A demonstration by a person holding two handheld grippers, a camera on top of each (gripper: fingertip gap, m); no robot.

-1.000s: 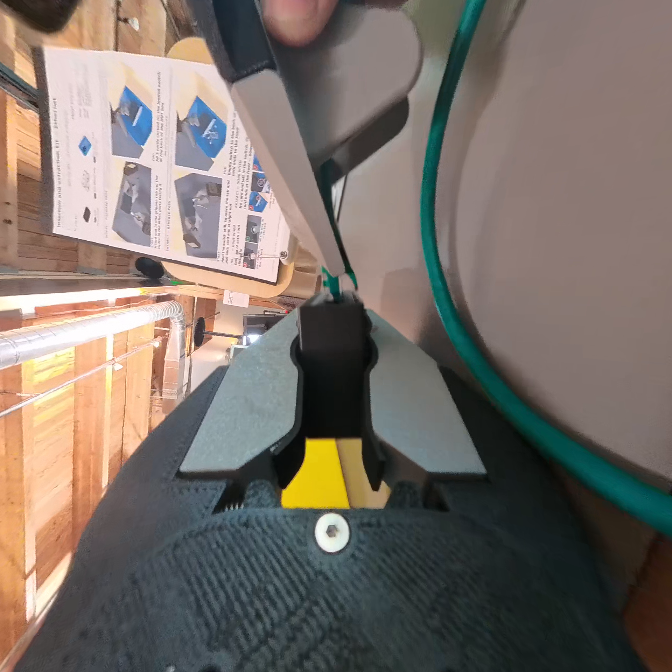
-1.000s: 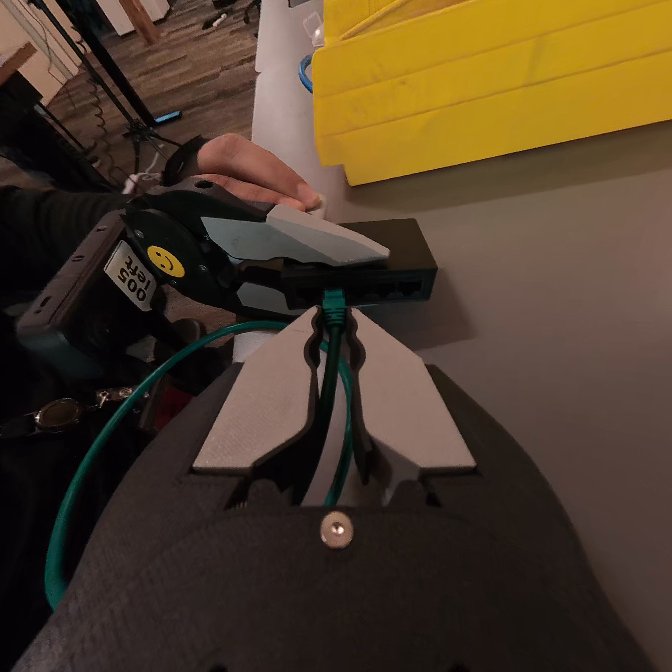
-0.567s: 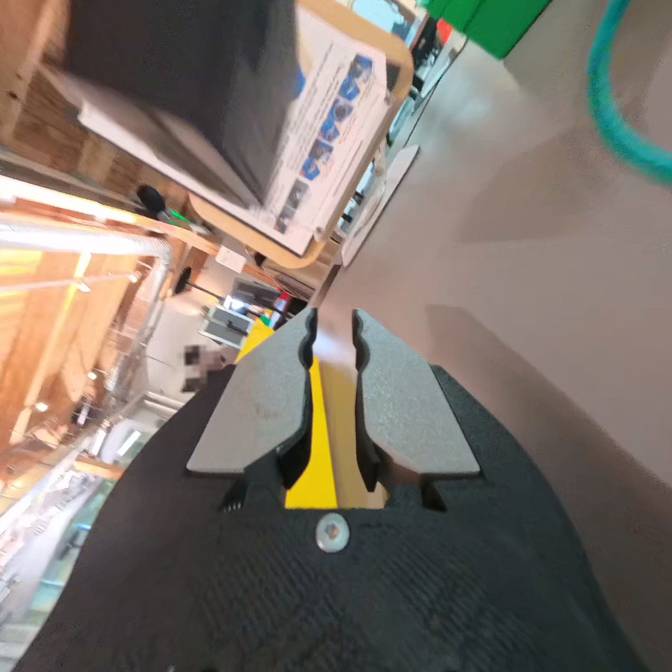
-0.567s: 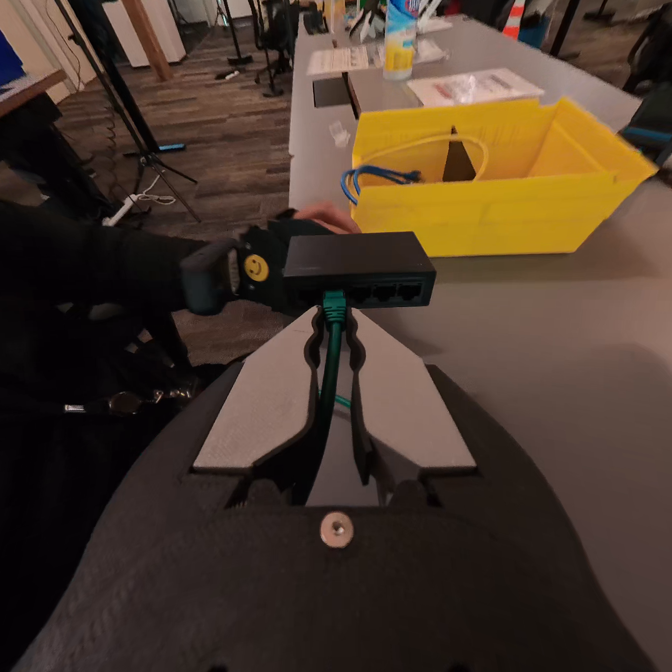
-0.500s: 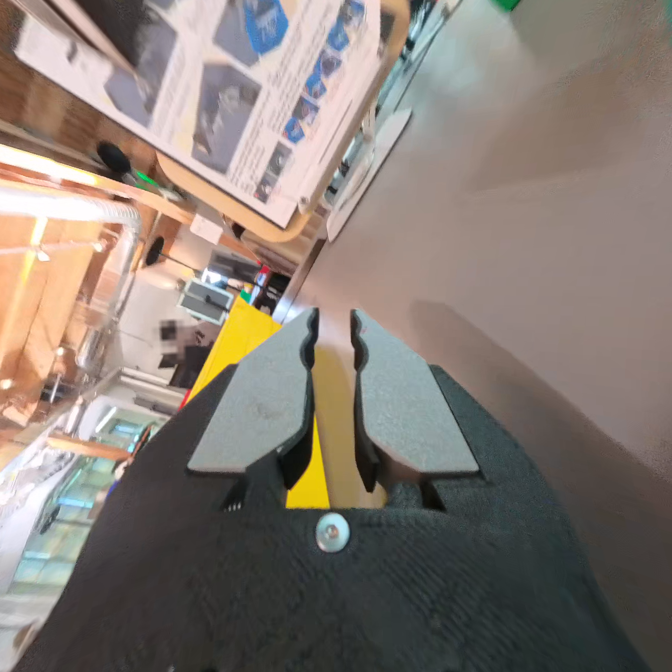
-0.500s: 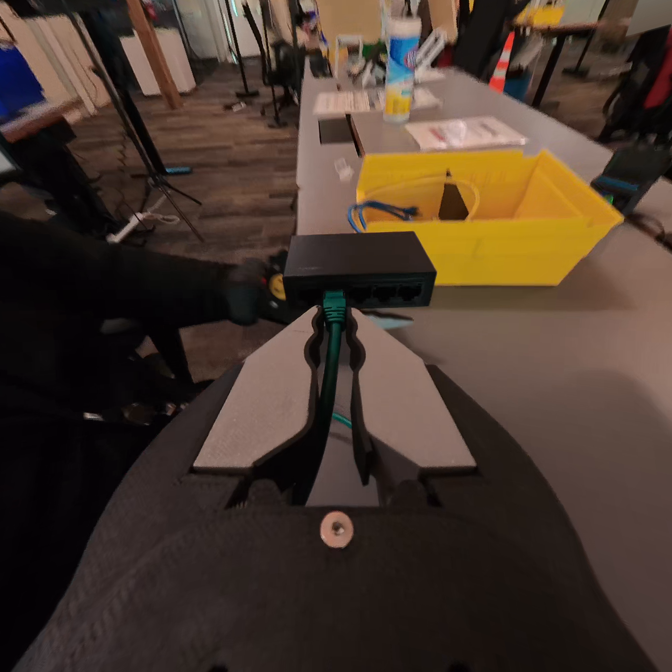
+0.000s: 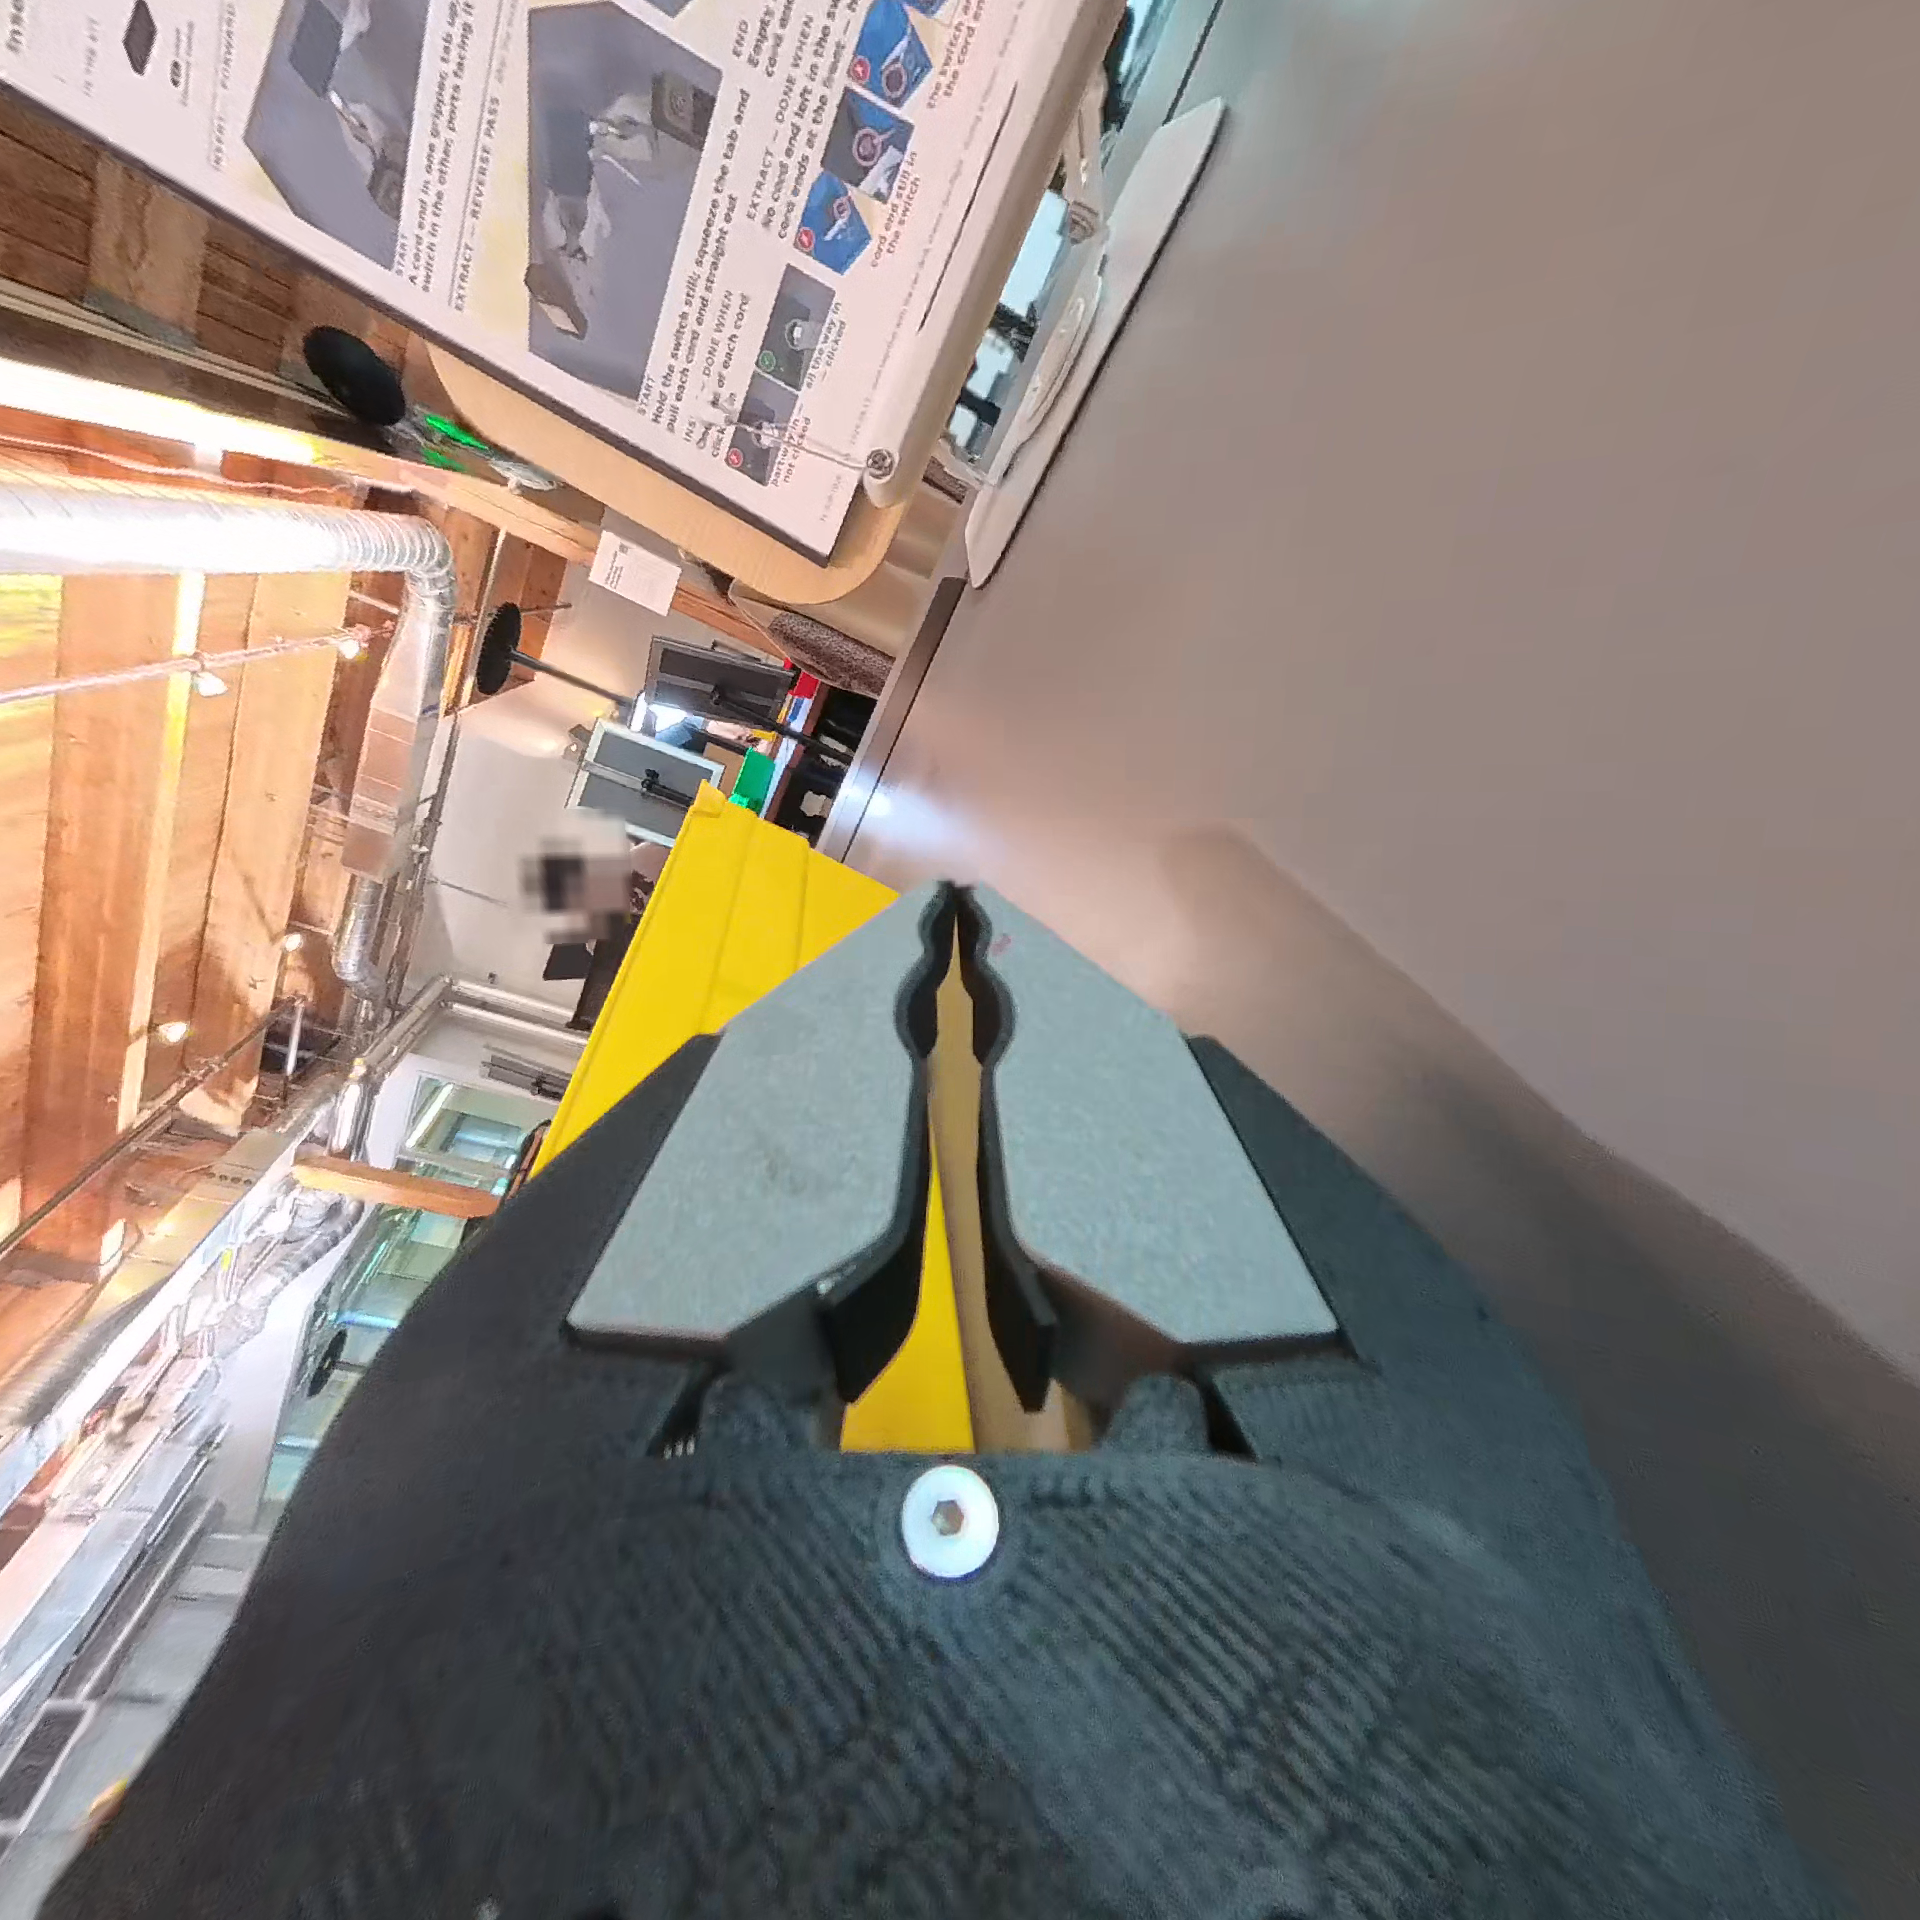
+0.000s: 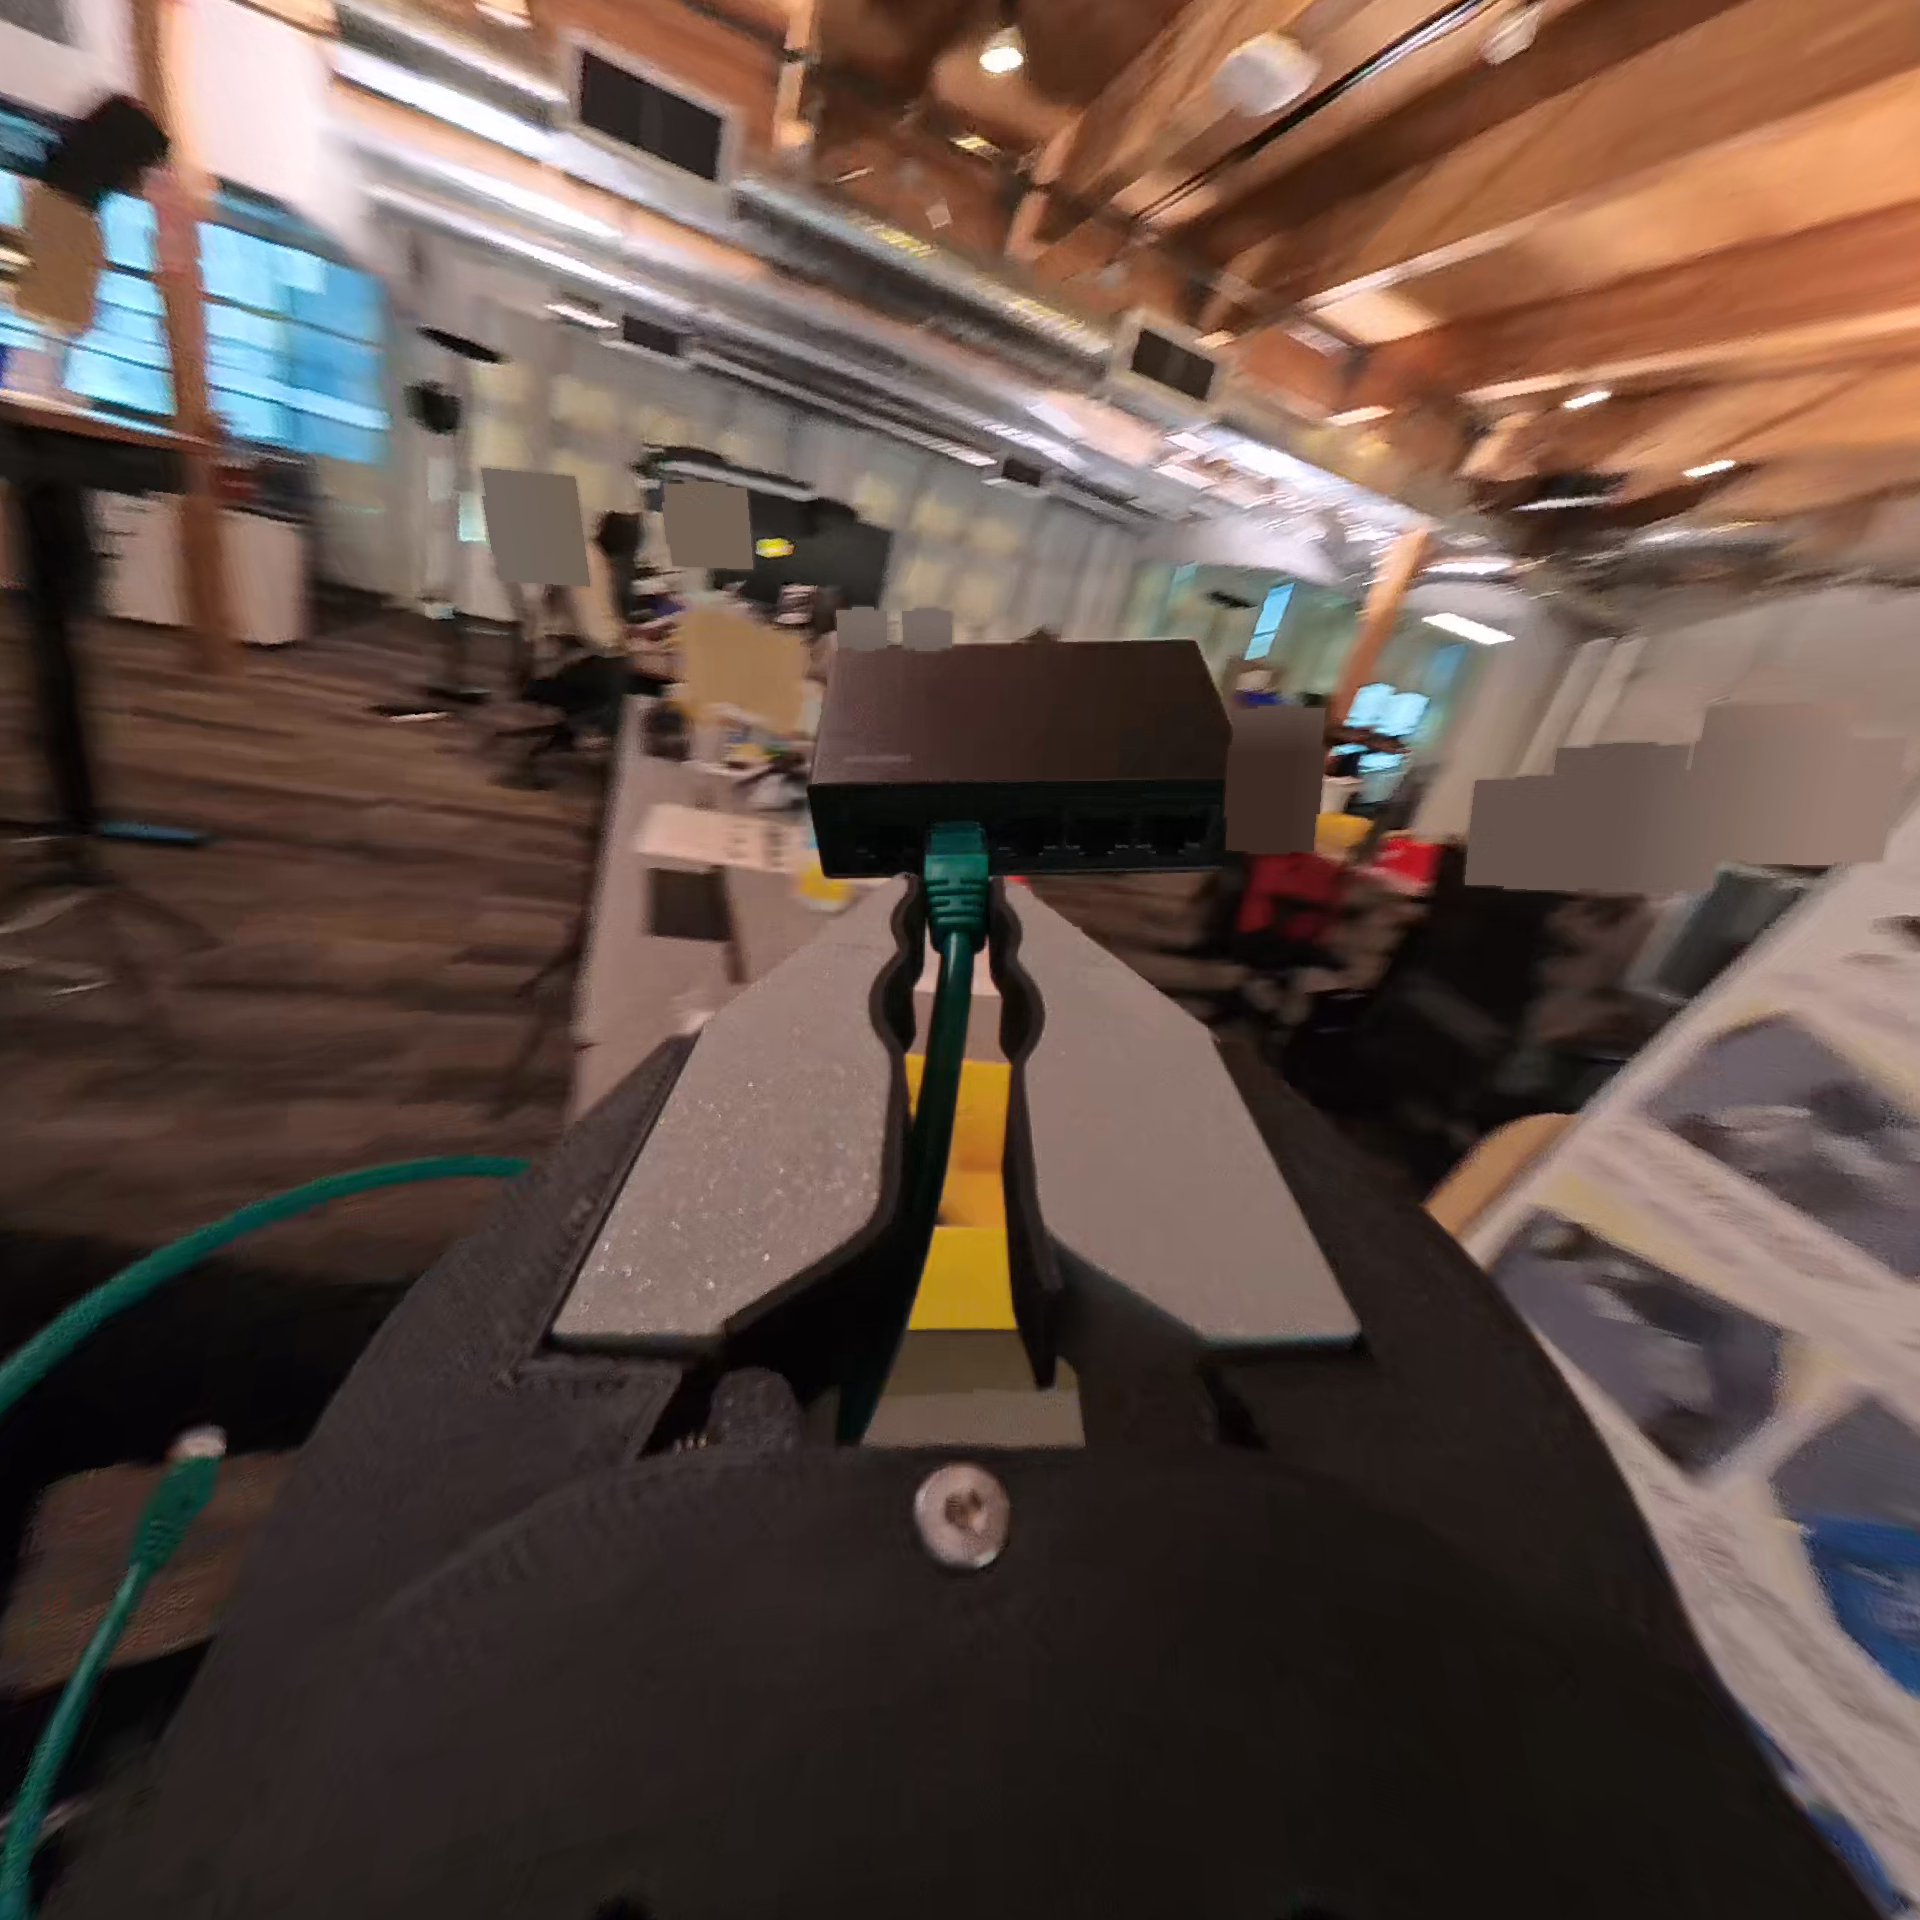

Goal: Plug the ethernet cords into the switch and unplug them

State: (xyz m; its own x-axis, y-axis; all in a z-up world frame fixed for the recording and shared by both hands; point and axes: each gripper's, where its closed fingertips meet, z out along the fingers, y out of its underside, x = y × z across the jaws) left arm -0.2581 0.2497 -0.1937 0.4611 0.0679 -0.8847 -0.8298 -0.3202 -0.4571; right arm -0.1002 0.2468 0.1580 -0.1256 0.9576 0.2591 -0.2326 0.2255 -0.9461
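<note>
Right wrist view: we see the right gripper point(image 8: 954, 914) with its fingers point(image 8: 748, 1164) pinching the green ethernet cord point(image 8: 940, 1049) just behind its plug point(image 8: 956, 868), which sits in the second port from the left of the black switch point(image 8: 1013, 753). Half a second ago the switch stood over the grey table with the yellow bin behind it; now it hangs from the cord in front of a ceiling of wooden beams and a blurred room, so the gripper has tilted upward and carried the switch with it. The cord's free run point(image 8: 229, 1231) loops off to the left, and a second green plug point(image 8: 171, 1507) shows low at the left edge, soft with blur. A printed sheet point(image 8: 1704, 1299) enters at the right, cut off by the frame.

Left wrist view: the left gripper point(image 7: 954, 899) holds nothing; its fingers point(image 7: 790, 1143), parted half a second ago, now meet at the tips. Beyond them lie the yellow bin point(image 7: 727, 956), largely hidden by the fingers, the grey table point(image 7: 1507, 520) and an instruction sheet point(image 7: 623, 208) cropped at the top. Neither switch nor cord appears in this view.
</note>
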